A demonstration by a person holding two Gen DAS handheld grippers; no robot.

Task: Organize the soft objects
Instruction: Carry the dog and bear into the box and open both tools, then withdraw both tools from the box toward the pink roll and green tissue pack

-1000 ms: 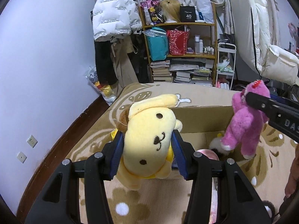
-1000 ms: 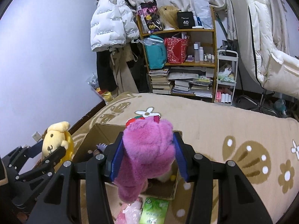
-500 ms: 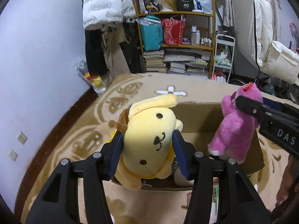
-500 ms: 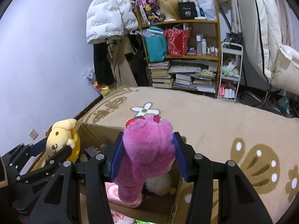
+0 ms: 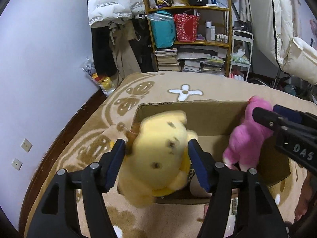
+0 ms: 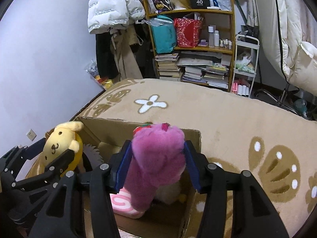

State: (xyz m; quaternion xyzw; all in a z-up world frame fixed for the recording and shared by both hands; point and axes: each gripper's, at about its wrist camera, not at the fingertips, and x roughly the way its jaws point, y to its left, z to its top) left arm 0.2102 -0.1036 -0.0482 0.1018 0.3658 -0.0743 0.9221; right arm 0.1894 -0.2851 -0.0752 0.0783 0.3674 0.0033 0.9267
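A pale purple wall (image 5: 45,63) stood on the left, with two white sockets (image 5: 26,145) low down. A tan rug (image 6: 227,115) with white flowers covered the floor. A wooden shelf (image 6: 198,45) full of books and bags stood at the back. A white coat (image 5: 113,2) hung beside it.

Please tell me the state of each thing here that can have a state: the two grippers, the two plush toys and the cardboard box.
left gripper: shut on the yellow plush
right gripper: shut on the pink plush
yellow plush: held in the air at the box's left edge, blurred
pink plush: held hanging over the box opening
cardboard box: open at the top, with soft things already inside
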